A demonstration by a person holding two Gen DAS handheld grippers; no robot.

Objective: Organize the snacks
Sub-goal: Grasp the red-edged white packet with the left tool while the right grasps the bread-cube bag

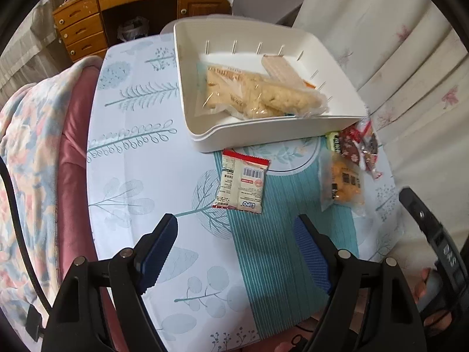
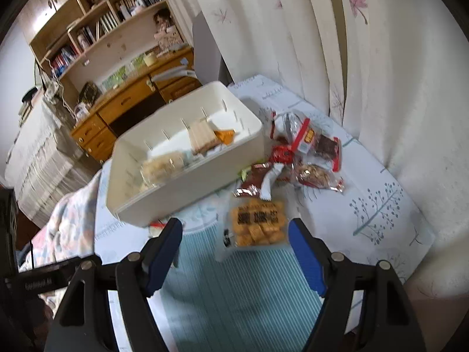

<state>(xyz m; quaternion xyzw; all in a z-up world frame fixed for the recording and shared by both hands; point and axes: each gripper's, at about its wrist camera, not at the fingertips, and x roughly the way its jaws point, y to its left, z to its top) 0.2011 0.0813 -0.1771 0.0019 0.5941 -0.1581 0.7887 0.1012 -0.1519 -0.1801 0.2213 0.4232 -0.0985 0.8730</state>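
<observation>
Both grippers have their blue-padded fingers spread, with nothing between the pads. Left gripper (image 1: 234,236) hangs above the striped teal centre of the tablecloth (image 1: 140,176), pointing steeply down. Ahead of it, a red-and-white snack packet (image 1: 241,183) lies flat, just in front of the near wall of the white bin (image 1: 263,135). Inside the bin lie clear bags of pale biscuits (image 1: 252,94) and a wafer pack (image 1: 278,67). Right gripper (image 2: 234,234) hangs over the same striped area. A clear bag of orange crackers (image 2: 258,223) lies just beyond its fingertips. Further right, a heap of red and brown wrapped snacks (image 2: 304,152) sits beside the bin's right wall, near the curtain-side edge of the cloth.
</observation>
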